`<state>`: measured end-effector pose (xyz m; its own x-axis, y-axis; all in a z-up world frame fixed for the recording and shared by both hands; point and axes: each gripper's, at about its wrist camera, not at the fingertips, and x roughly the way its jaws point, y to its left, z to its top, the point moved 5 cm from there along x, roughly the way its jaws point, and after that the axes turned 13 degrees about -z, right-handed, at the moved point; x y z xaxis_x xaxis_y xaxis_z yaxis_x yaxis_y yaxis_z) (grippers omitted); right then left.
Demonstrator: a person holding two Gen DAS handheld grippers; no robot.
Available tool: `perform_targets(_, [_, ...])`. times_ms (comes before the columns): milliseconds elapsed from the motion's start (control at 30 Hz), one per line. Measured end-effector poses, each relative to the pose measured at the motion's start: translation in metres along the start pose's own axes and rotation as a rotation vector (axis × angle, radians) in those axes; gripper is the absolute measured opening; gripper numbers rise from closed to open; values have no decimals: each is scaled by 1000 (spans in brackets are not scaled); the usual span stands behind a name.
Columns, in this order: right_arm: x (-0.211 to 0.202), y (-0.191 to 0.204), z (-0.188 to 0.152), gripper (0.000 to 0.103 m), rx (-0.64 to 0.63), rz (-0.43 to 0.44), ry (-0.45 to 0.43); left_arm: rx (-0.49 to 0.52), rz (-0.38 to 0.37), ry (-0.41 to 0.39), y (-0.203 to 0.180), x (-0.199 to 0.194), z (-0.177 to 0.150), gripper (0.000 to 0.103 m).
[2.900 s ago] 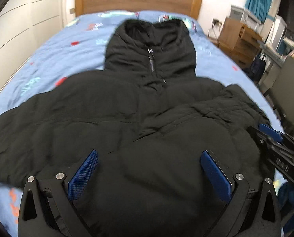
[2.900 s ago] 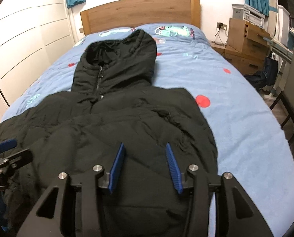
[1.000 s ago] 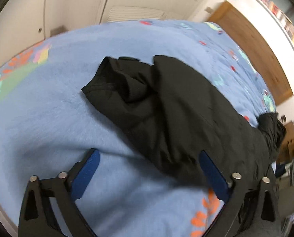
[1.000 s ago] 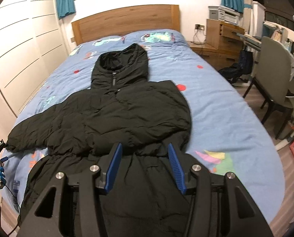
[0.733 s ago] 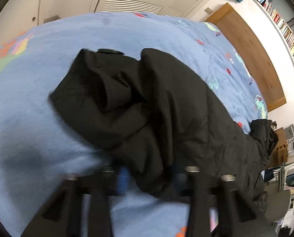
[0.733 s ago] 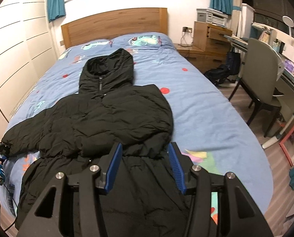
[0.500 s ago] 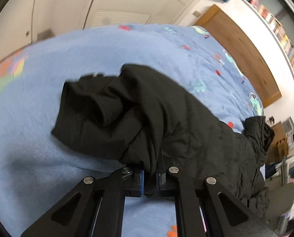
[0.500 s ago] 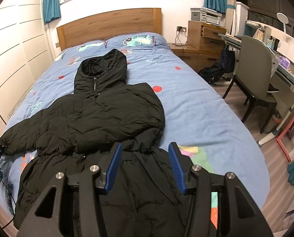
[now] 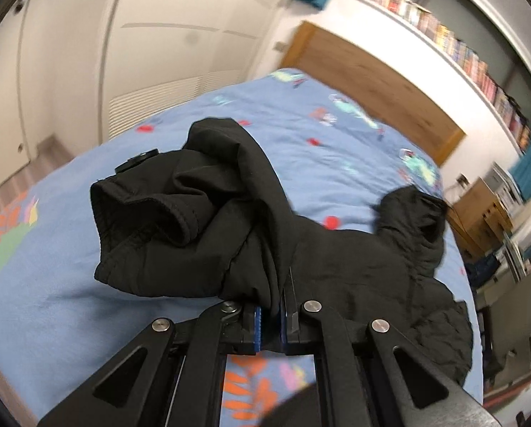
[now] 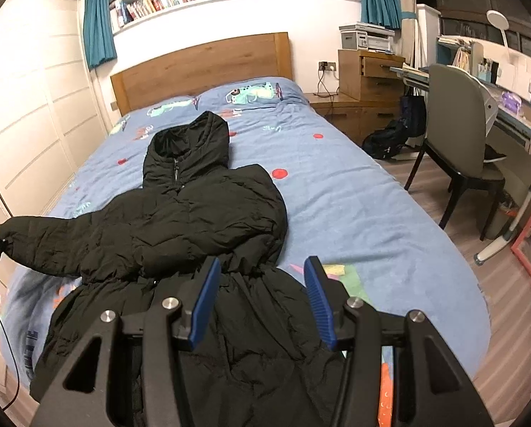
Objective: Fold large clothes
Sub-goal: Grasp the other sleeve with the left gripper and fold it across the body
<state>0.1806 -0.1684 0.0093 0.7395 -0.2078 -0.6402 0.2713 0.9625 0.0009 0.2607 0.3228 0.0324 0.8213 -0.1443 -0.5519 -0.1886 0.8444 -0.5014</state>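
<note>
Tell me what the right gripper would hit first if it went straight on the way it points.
Most likely the black coat lying on the bed: the open right gripper hangs above its lower half and points across it, though depth is hard to judge.

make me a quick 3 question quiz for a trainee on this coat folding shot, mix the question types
1. True or false: the left gripper is shut on the sleeve of the black coat.
2. Multiple choice: the right gripper is A) clamped on the hood, B) open above the coat's lower part, C) holding the bed's headboard.
3. Fill in: the coat's hood points toward the wooden ____ of the bed.

Key
1. True: the blue pads pinch sleeve fabric near the cuff.
2. B: its fingers stand apart with nothing between them.
3. Headboard.
</note>
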Motion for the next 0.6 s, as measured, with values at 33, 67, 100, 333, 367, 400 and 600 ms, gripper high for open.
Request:
perform_targets(33, [-1,-8,-1,47,10,6,-7,23,-9,2,-17,0,-2,7])
perform_targets(67, [-1,-14,-1,47,17,9,-11,44,-17,4,-32,0,-4,7])
perform_targets(100, [-1,-23,-1,47,29,12,-16,57,-23,6,-42,2,-6,7])
perform_targets(333, [2,-86,-2,47,117,6,-42,186,-78,46,-142,19,-31,6])
perform_targets(367, [3,-95,-3,47,133,4,-42,208,-83,57,-157,23,-37,6])
perform_targets(400, [5,-104,-4,47,148,3,-43,224,-88,67,-165,29,-42,6])
perform_targets(600, [25,-147,-10,47,228,-13,-30,319,-109,148,-218,62,-80,6])
